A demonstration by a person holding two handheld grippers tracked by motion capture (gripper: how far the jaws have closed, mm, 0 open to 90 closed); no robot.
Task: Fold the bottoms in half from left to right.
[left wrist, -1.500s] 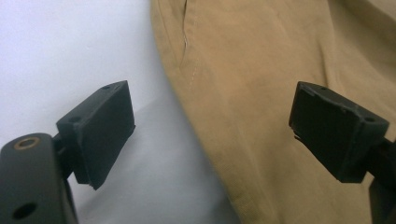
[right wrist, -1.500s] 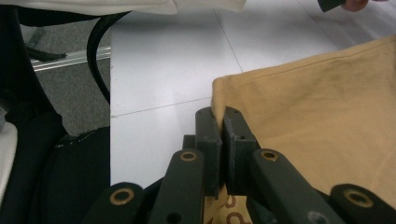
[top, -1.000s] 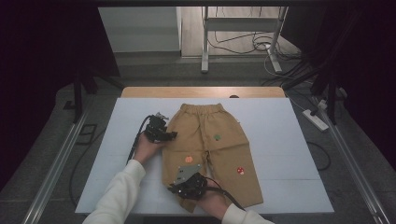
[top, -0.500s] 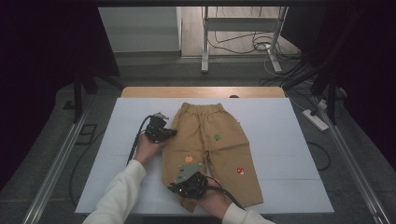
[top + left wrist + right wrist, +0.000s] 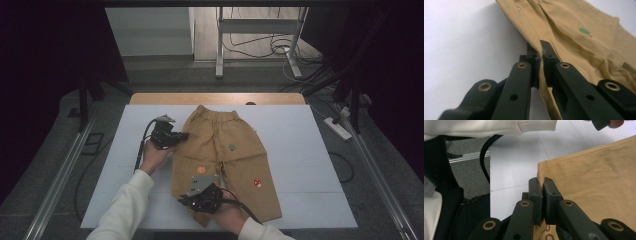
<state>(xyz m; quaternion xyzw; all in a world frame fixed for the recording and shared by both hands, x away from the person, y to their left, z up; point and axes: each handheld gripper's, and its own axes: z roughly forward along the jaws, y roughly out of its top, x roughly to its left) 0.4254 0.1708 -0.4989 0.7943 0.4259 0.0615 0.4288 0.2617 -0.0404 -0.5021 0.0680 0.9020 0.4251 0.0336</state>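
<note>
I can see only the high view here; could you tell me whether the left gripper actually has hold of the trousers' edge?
Observer: Yes. In the left gripper view the left gripper is shut on the side edge of the tan trousers, with the fabric pinched between its jaws.
Operator: Thank you. And does the right gripper have cloth as well?
Observer: It does. The right gripper is shut on the corner of a trouser leg's hem, near the edge of the white table.
Operator: Is the cloth near the left gripper lying flat?
Observer: Not quite. The pinched edge rises off the table, and the cloth beside it is rumpled into folds.
</note>
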